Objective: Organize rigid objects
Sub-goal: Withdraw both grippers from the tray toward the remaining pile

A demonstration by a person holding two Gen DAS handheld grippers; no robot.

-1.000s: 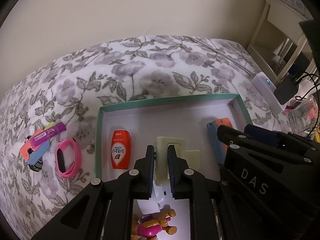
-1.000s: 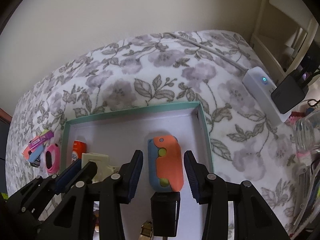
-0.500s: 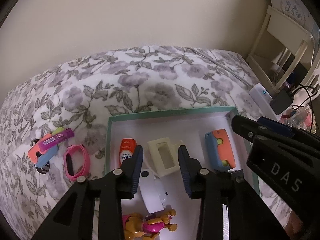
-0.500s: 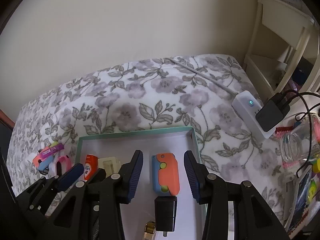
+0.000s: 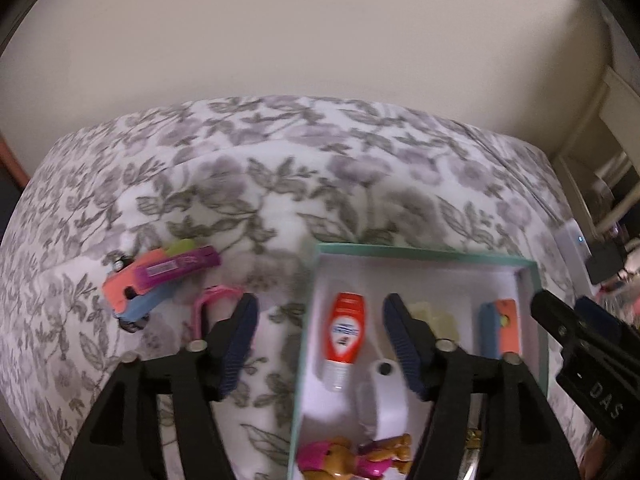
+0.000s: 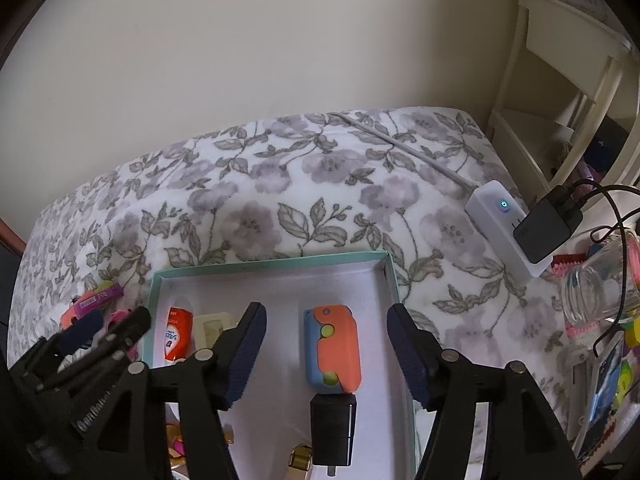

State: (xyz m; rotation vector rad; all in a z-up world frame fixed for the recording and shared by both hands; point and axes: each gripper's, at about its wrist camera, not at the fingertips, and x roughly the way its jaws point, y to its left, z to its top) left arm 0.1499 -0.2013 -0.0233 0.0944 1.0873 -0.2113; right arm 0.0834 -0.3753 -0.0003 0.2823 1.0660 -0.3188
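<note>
Toy (image 6: 332,346) between fingers (image 6: 244,350) (untouched)

Far half of box (image 6: 276,266) floor bare; near half crowded; blanket (image 6: 280,184) beyond rim open.

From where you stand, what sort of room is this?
Probably a bedroom: a floral blanket spread over what looks like a bed against a plain wall, a cream shelf unit beside it, and a power strip with a charger.
</note>
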